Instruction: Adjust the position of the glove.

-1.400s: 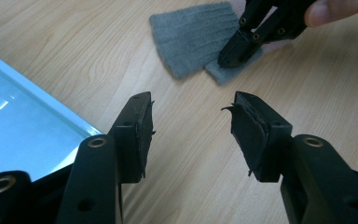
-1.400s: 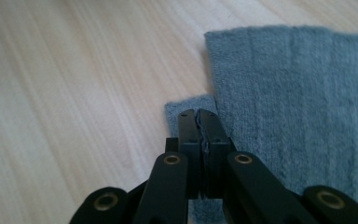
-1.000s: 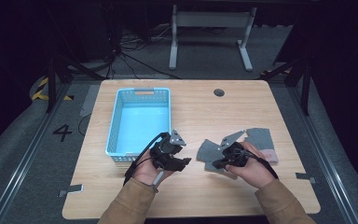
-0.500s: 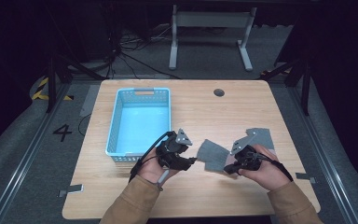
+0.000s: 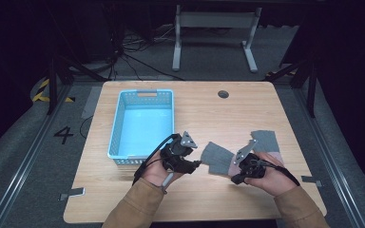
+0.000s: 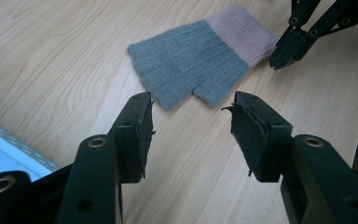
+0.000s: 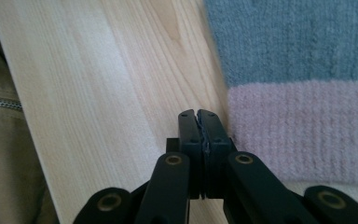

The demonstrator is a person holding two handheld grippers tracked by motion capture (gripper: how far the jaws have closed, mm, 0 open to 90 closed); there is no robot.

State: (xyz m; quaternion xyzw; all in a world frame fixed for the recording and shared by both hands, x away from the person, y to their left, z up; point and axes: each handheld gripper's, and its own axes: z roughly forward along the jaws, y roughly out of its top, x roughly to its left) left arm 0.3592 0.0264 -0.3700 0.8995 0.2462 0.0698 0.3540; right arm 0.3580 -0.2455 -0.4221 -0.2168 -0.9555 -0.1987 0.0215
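Two grippers flank the grey glove (image 5: 217,157) with the pink cuff (image 6: 241,31), which lies flat on the counter (image 5: 204,114) between them, to the right of the blue basket (image 5: 141,122). We see the left gripper (image 6: 192,122) with its jaws parted and nothing between them, aimed at the glove's finger end and just short of it. The right gripper (image 7: 199,120) is clenched on nothing, its tips on bare wood just beside the cuff. We judge the main risk is that, clamped tight as it is, the right gripper would only shove the cuff sideways and bunch the knit instead of catching it. If the left one closes from where it stands, it may pinch air, or nip a single layer so the glove droops and slips on the way to the basket. A second glove (image 5: 266,140) lies behind the right hand, and a sweep could drag it along
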